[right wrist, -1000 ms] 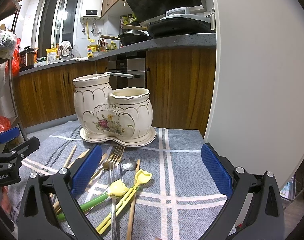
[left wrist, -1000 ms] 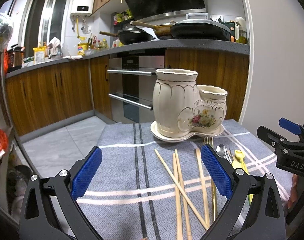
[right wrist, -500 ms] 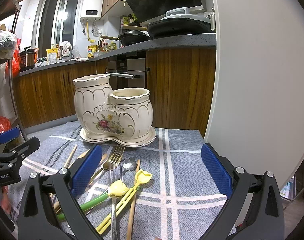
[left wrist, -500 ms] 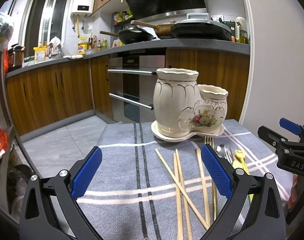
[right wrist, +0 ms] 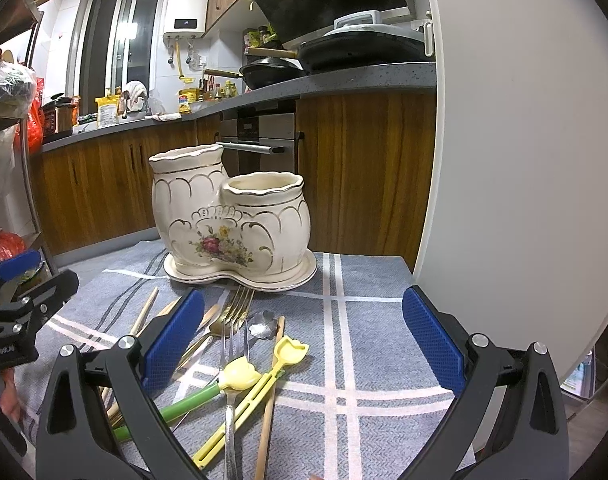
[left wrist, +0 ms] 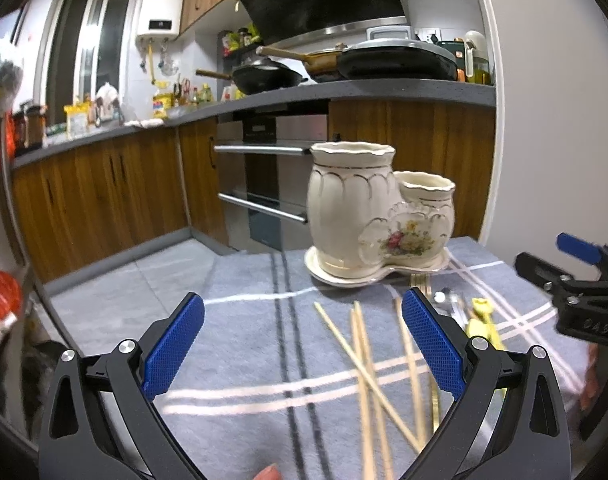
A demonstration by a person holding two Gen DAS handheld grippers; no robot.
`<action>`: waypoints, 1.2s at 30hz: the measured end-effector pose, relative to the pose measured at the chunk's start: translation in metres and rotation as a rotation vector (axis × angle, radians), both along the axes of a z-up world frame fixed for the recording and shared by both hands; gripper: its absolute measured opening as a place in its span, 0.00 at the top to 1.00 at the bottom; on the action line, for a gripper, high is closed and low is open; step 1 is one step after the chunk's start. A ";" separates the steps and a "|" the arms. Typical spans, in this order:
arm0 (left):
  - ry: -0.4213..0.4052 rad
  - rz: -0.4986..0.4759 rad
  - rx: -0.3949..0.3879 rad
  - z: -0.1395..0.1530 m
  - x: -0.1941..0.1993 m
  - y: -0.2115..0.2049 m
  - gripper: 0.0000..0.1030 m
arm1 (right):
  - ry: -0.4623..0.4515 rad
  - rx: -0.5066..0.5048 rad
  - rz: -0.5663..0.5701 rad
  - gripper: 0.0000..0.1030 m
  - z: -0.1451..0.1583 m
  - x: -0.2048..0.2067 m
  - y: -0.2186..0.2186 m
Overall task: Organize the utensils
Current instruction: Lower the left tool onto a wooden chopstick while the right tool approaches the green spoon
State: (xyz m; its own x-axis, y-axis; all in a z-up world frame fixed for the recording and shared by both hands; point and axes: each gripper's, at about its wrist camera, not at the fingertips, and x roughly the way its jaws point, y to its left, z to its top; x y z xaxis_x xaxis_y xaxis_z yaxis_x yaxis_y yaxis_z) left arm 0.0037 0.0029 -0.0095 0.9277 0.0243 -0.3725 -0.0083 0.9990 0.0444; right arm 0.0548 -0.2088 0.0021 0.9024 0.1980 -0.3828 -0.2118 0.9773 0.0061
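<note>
A cream ceramic utensil holder [left wrist: 378, 216] [right wrist: 231, 220] with two pots, one tall and one short, stands on its saucer at the far side of the grey checked cloth. Several wooden chopsticks [left wrist: 364, 356] lie crossed in front of it. In the right wrist view a silver fork [right wrist: 231, 344], a gold fork [right wrist: 239, 304], a yellow tulip spoon with green handle [right wrist: 239, 374] and a yellow fork-shaped utensil [right wrist: 289, 354] lie in a heap. My left gripper [left wrist: 301, 350] is open above the cloth, left of the chopsticks. My right gripper [right wrist: 301, 350] is open over the heap's right side.
The cloth-covered table [right wrist: 368, 320] ends at a white wall [right wrist: 504, 140] on the right. Beyond its far edge are wooden kitchen cabinets, an oven [left wrist: 271, 184] and a counter with pans [left wrist: 396, 64]. The floor [left wrist: 123, 292] drops away on the left.
The left wrist view has shifted slightly and blurred, so the left gripper is moving a little. The right gripper and the utensils have not visibly moved.
</note>
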 end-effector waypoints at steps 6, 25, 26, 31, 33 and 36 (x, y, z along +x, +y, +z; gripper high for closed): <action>0.066 0.010 -0.059 0.000 0.009 0.020 0.05 | 0.024 0.046 0.035 0.05 0.008 0.001 -0.011; 0.104 -0.004 -0.054 0.000 0.014 0.023 0.07 | 0.180 0.069 0.112 0.09 -0.002 0.005 -0.034; 0.104 -0.007 -0.054 0.000 0.014 0.023 0.07 | 0.189 0.061 0.123 0.12 -0.003 0.004 -0.033; 0.107 -0.028 -0.053 0.000 0.014 0.019 0.08 | 0.261 0.017 0.211 0.29 -0.013 -0.007 -0.017; 0.110 -0.041 -0.048 0.000 0.014 0.016 0.08 | 0.266 -0.003 0.234 0.34 -0.015 -0.010 -0.010; 0.114 -0.058 -0.041 0.000 0.014 0.013 0.09 | 0.290 -0.017 0.267 0.43 -0.020 -0.011 -0.001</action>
